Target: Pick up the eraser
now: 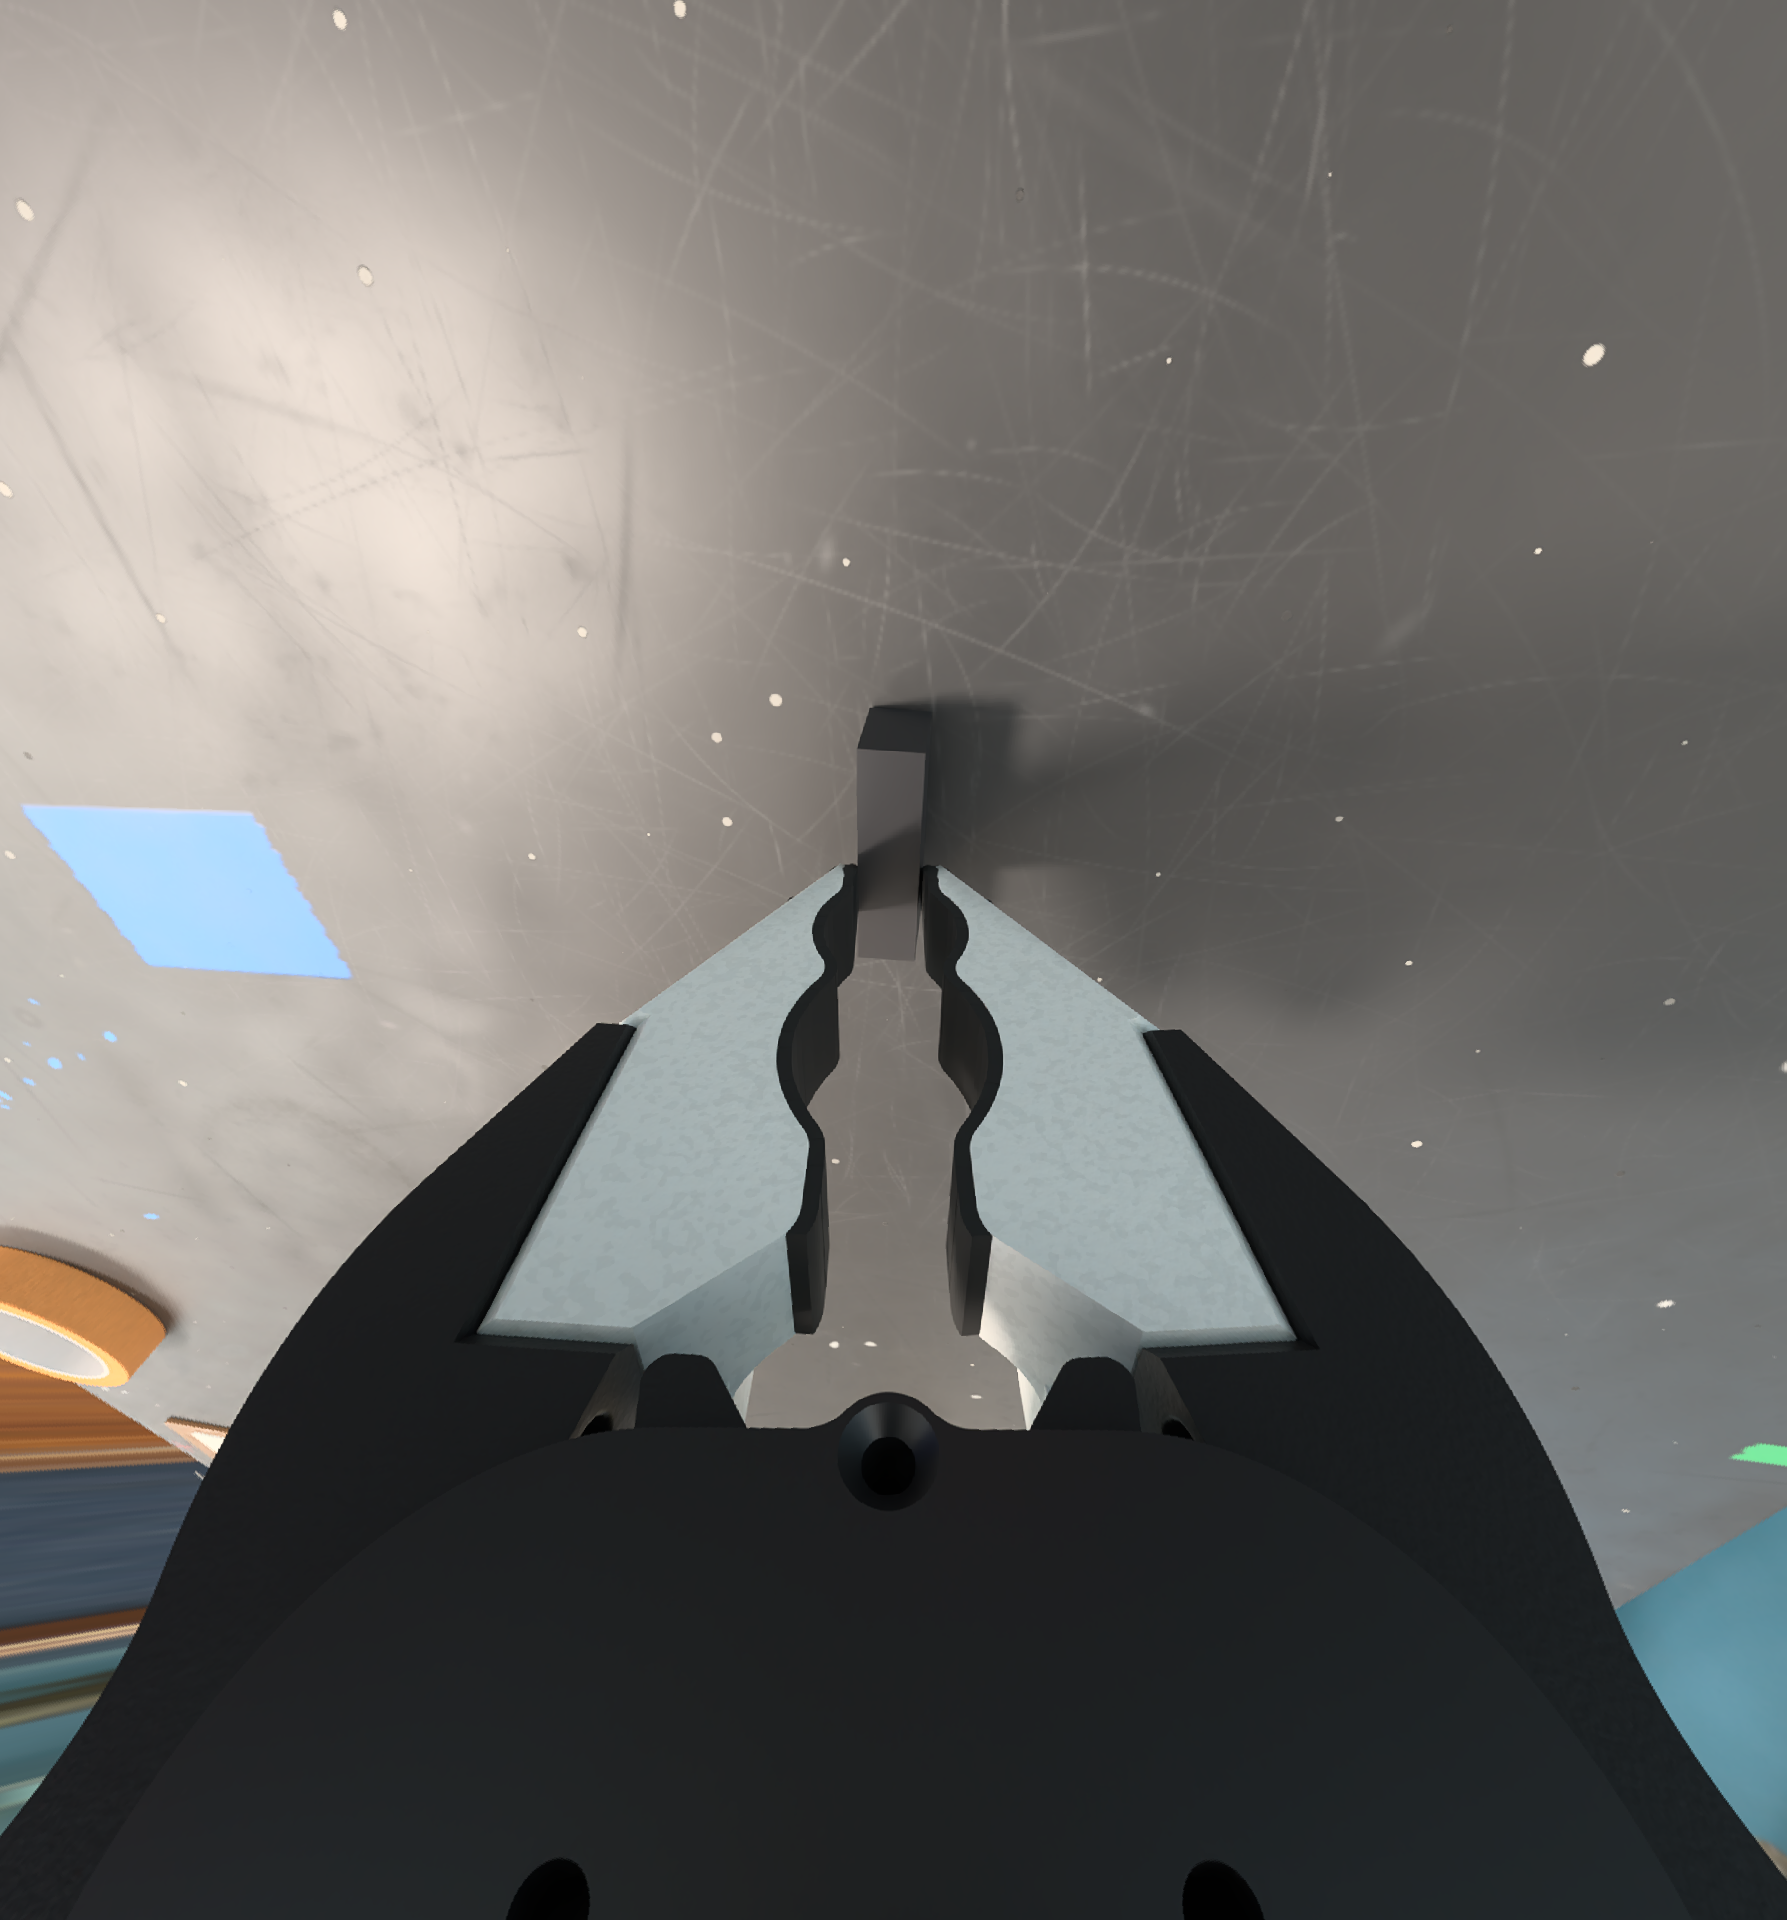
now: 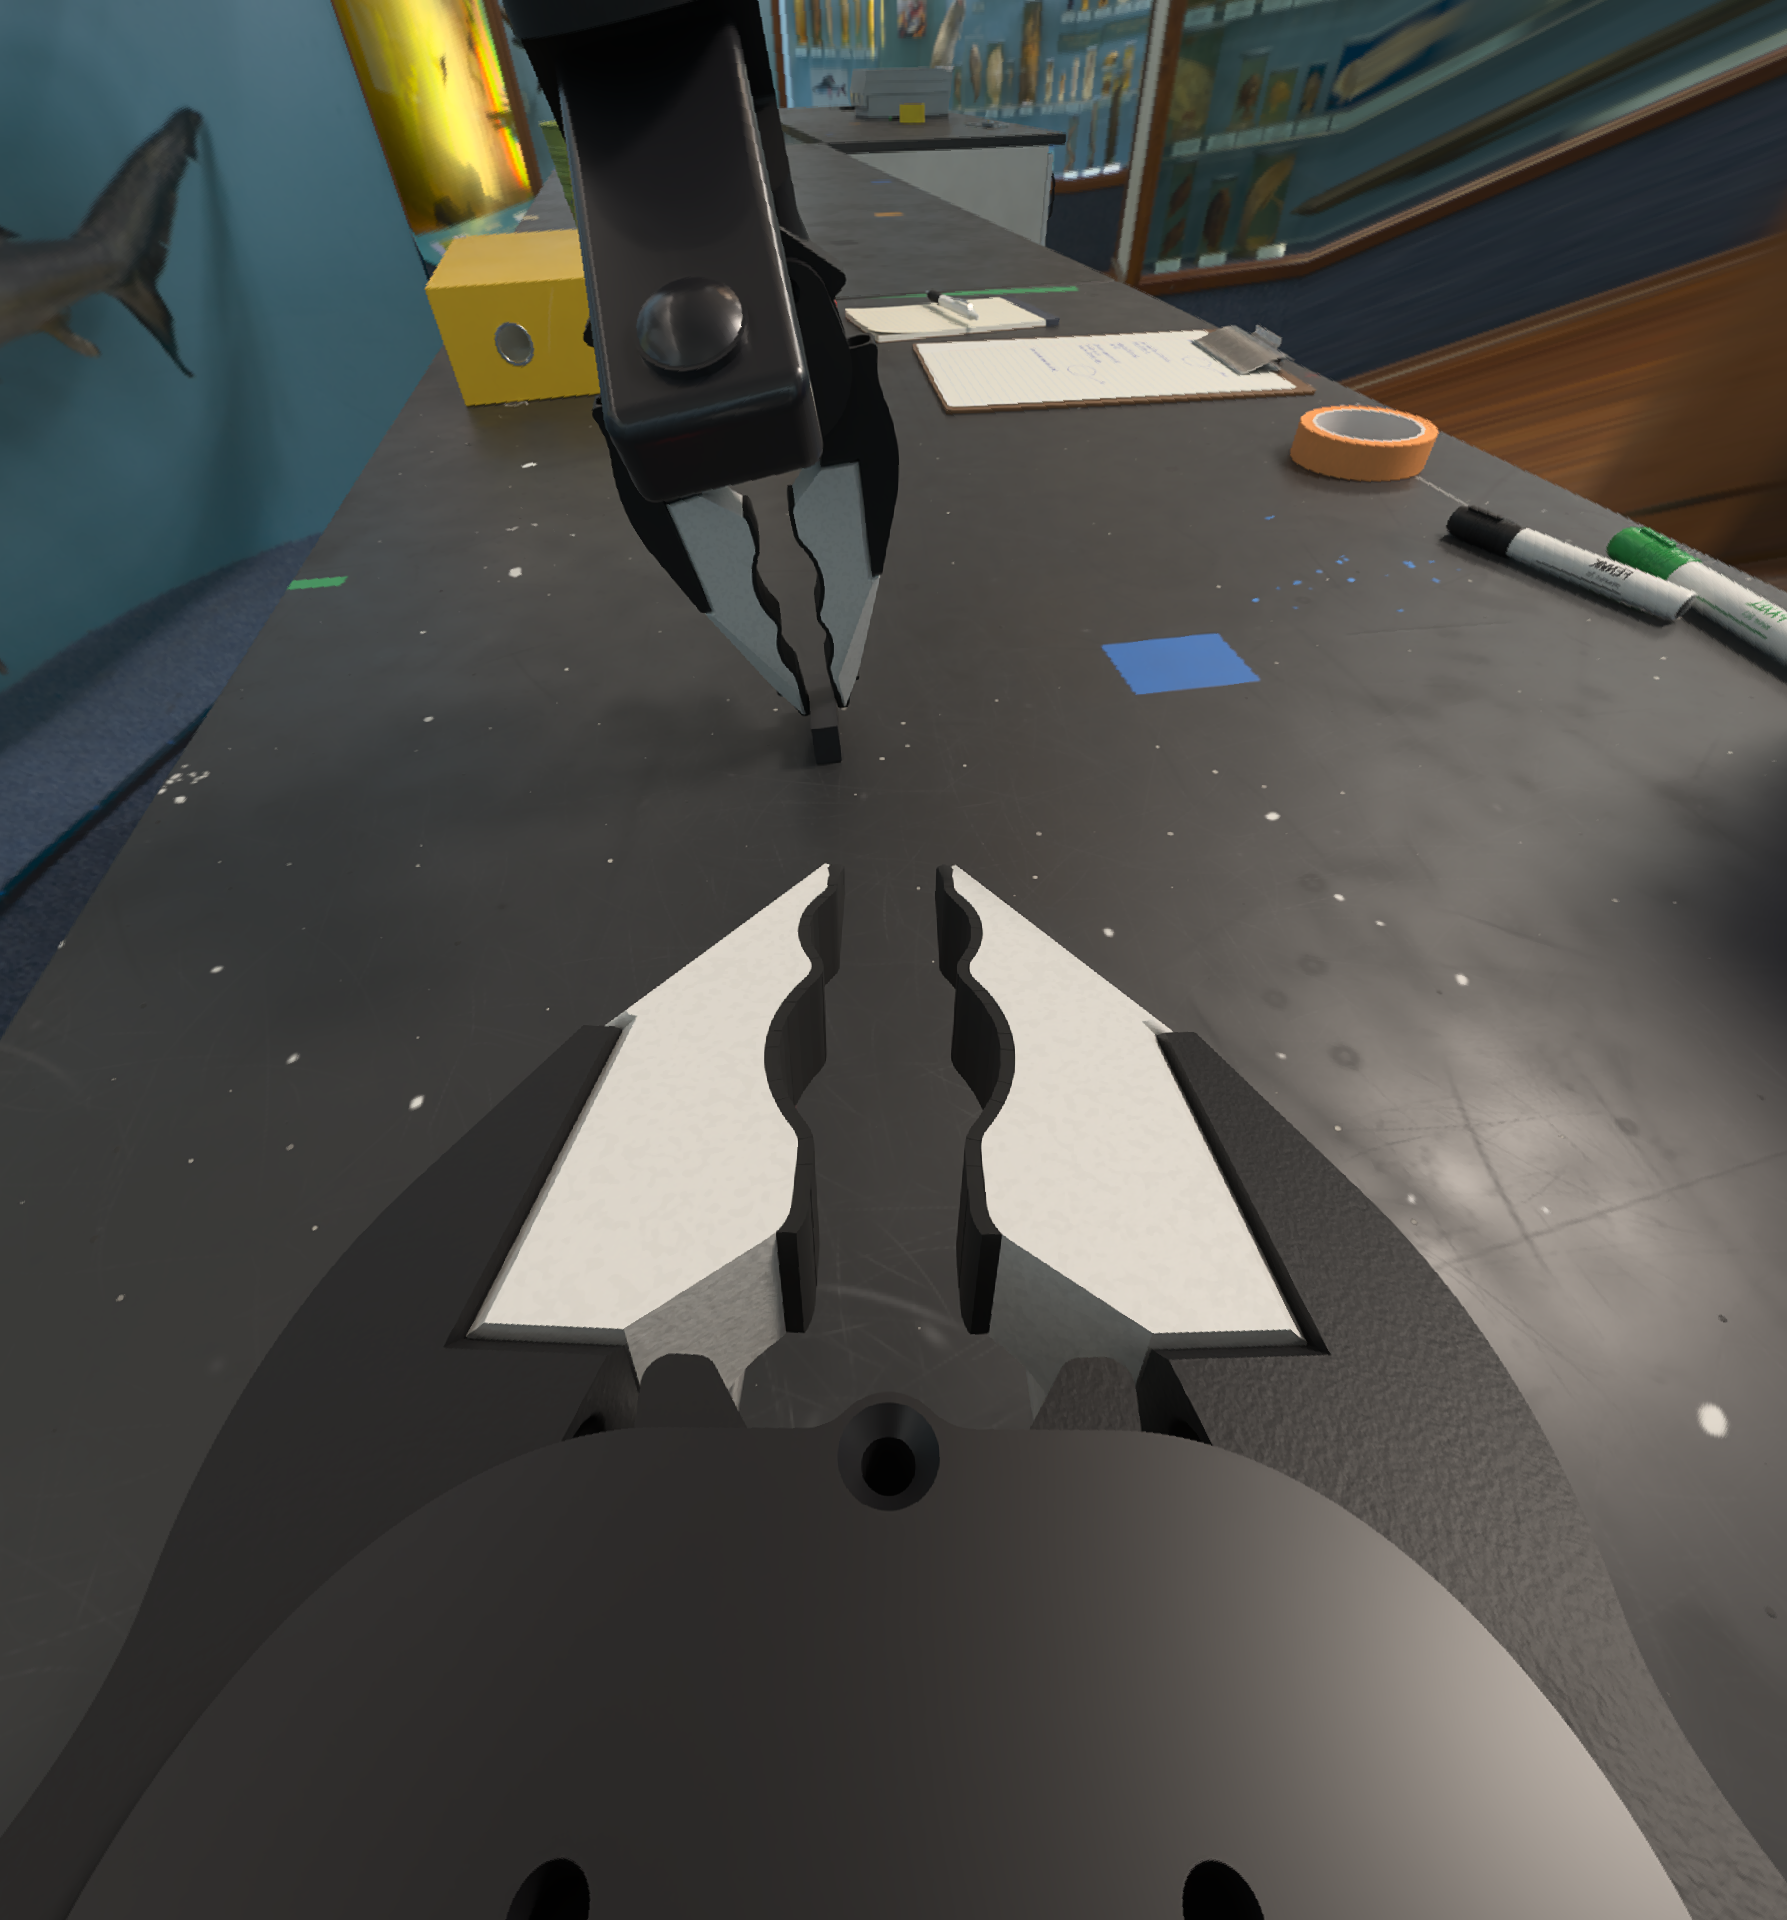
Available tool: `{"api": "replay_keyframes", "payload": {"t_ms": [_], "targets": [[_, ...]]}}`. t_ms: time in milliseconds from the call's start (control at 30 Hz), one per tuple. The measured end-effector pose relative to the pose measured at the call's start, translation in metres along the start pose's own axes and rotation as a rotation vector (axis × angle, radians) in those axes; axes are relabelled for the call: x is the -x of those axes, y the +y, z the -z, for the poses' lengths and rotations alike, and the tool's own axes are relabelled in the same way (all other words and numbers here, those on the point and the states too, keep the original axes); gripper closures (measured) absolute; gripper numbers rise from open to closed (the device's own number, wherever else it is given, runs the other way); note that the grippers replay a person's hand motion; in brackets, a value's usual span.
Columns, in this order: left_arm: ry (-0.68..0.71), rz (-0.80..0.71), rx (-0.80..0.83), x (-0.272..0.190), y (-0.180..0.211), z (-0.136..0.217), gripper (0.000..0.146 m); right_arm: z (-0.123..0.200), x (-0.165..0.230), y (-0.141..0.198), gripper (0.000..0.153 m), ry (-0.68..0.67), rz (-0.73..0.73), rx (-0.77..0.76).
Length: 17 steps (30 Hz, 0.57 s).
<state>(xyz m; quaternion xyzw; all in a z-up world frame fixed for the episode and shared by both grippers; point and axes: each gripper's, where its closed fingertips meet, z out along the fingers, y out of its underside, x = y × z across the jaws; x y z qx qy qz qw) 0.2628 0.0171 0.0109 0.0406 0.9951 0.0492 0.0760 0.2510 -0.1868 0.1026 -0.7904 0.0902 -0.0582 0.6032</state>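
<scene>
Left gripper [image 1: 886, 894] points steeply down at the dark scratched surface [image 1: 1284, 468]; its fingers [image 1: 835, 925] pinch the near end of the eraser [image 1: 891, 831], a small dark grey block. The eraser sticks out past the tips, and its far end sits at the surface on its own shadow; cannot tell if it touches or is just clear.

Right wrist view has the same grip from the front: left gripper [image 2: 824, 707] coming down from above, eraser [image 2: 827, 743] poking out below the tips, at the middle of the surface [image 2: 453, 1039].

Right gripper [image 2: 889, 883] is near, low over the surface, well short of the eraser. Its fingers [image 2: 816, 935] are spread with a clear gap and hold nothing.

Other items on the surface:
- blue square patch [image 2: 1180, 663] to the right of the eraser, also seen in the left wrist view [image 1: 188, 894]
- orange tape roll [image 2: 1364, 442] far right, also seen [image 1: 42, 1314]
- black-capped marker [image 2: 1564, 577] and green-capped marker [image 2: 1725, 608] side by side at the right edge; both carry print on the barrel
- clipboard [image 2: 1107, 372] with a sheet bearing faint writing, notepad [image 2: 946, 317] beyond it
- yellow box [image 2: 510, 317] far left, round hole in its face
- small green strip [image 2: 317, 583] at the left edge
</scene>
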Motion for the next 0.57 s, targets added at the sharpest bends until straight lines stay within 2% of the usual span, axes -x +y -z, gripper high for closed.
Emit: {"api": "replay_keyframes", "payload": {"t_ms": [133, 233, 300, 433, 500, 567], "targets": [[-0.027, 0.026, -0.039, 0.003, -0.003, 0.001, 0.134, -0.002, 0.000, 0.003, 0.135, -0.004, -0.006, 0.007], [-0.098, 0.147, -0.181, 0.013, -0.013, 0.014, 0.134, -0.002, 0.000, 0.004, 0.135, 0.005, 0.021, 0.010], [-0.171, 0.281, -0.346, 0.022, -0.024, 0.032, 0.134, -0.003, -0.001, 0.004, 0.135, 0.019, 0.050, 0.014], [-0.369, 0.542, -0.824, 0.033, -0.050, 0.088, 0.134, -0.011, 0.001, 0.000, 0.134, 0.035, 0.086, 0.024], [-0.464, 0.599, -1.017, 0.030, -0.058, 0.109, 0.134, -0.019, 0.007, -0.005, 0.134, -0.004, 0.063, 0.002], [-0.550, 0.635, -1.119, 0.027, -0.060, 0.119, 0.134, -0.027, 0.014, -0.014, 0.132, -0.075, 0.008, -0.038]]}}
